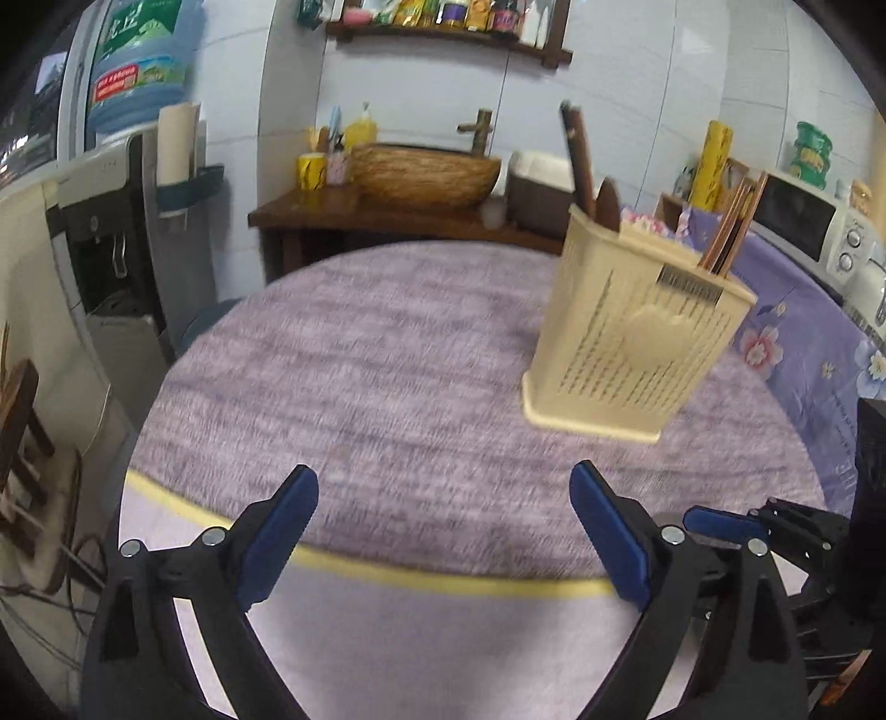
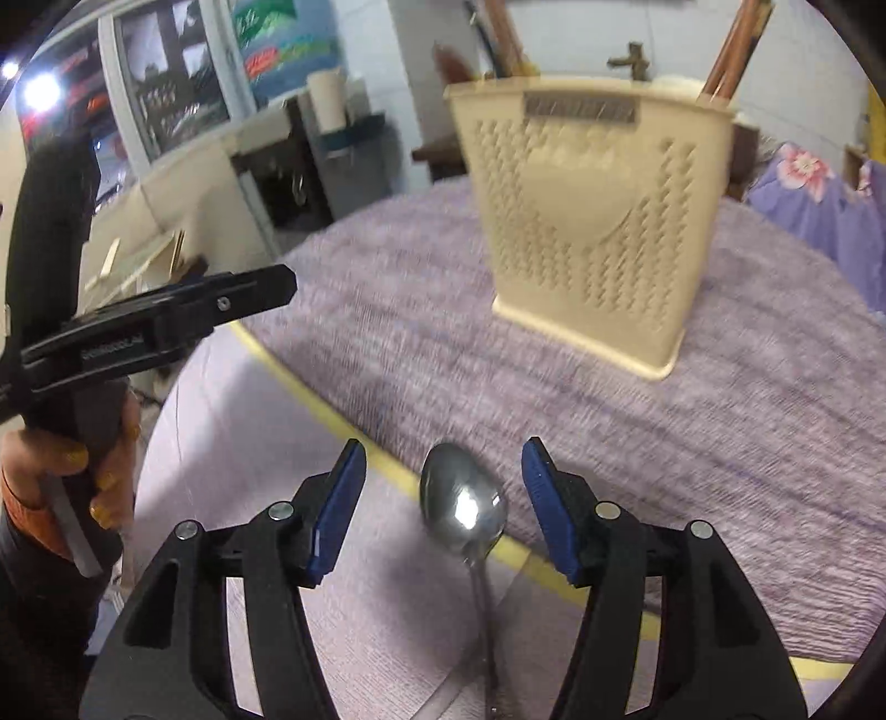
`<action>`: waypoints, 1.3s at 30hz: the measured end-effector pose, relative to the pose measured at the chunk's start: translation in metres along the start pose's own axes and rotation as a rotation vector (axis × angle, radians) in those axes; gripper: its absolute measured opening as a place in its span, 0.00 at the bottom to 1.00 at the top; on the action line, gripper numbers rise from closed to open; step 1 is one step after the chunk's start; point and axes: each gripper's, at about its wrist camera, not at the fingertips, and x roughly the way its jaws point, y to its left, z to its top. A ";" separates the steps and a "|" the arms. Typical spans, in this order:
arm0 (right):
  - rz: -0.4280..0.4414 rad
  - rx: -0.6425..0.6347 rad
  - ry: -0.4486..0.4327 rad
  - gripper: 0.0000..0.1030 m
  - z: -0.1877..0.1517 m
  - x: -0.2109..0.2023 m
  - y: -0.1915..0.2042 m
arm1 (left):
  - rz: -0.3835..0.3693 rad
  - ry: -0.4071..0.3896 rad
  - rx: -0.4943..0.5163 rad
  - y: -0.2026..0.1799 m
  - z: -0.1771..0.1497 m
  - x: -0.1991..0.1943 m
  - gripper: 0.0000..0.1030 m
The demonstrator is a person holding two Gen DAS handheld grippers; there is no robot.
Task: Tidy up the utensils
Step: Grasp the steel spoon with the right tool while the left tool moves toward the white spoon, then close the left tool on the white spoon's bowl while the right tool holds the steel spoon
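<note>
Both our grippers gape wide, gripping nothing: right gripper (image 2: 443,509) straddles the spoon (image 2: 464,512) lying on the mat (image 2: 720,443); left gripper (image 1: 443,531) hovers near the utensil holder (image 1: 631,338)

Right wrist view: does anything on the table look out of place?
Yes: a metal spoon lies loose on the mat's yellow edge, between the open right tongs, while other utensils stand in the cream holder.

On the table (image 2: 720,443) the utensil holder (image 2: 592,221) stood ahead of me, chopsticks (image 2: 731,50) upright in its right compartment. The spoon (image 2: 465,509) lay nearer (bowl forward), between my right gripper's (image 2: 443,515) spread fingers (image 2: 340,509).
</note>
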 end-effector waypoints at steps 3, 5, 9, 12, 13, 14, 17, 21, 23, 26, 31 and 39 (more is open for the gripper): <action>-0.015 -0.038 0.042 0.57 -0.003 0.013 0.001 | 0.004 0.027 -0.024 0.011 -0.013 0.001 0.91; -0.020 -0.042 0.051 0.57 -0.002 0.017 0.002 | 0.009 0.030 -0.025 0.015 -0.018 0.000 0.92; -0.035 -0.063 0.080 0.57 -0.005 0.023 0.005 | 0.011 0.033 -0.013 0.014 -0.021 -0.002 0.94; -0.066 -0.091 0.111 0.56 -0.003 0.034 0.010 | 0.009 0.030 -0.014 0.015 -0.021 -0.004 0.94; -0.070 -0.098 0.120 0.55 -0.001 0.037 0.012 | 0.007 0.029 -0.015 0.015 -0.021 -0.004 0.94; -0.075 -0.105 0.116 0.53 -0.001 0.036 0.013 | 0.005 0.028 -0.015 0.015 -0.021 -0.005 0.94; -0.103 -0.120 0.119 0.45 -0.004 0.038 0.014 | 0.007 0.030 -0.010 0.014 -0.020 -0.005 0.94; -0.117 -0.101 0.110 0.37 -0.006 0.037 0.012 | 0.004 0.035 -0.017 0.012 -0.021 -0.004 0.95; -0.109 -0.063 0.092 0.37 -0.006 0.033 0.008 | 0.002 0.041 -0.017 0.010 -0.021 -0.003 0.95; -0.116 -0.002 0.038 0.37 -0.005 0.015 0.001 | 0.004 0.057 -0.013 0.004 -0.023 -0.001 0.95; -0.249 0.195 -0.067 0.37 -0.010 -0.028 -0.029 | -0.018 0.084 -0.001 -0.013 -0.024 0.002 0.95; -0.420 0.501 -0.040 0.37 -0.045 -0.051 -0.098 | -0.097 0.167 0.123 -0.074 -0.031 0.019 0.95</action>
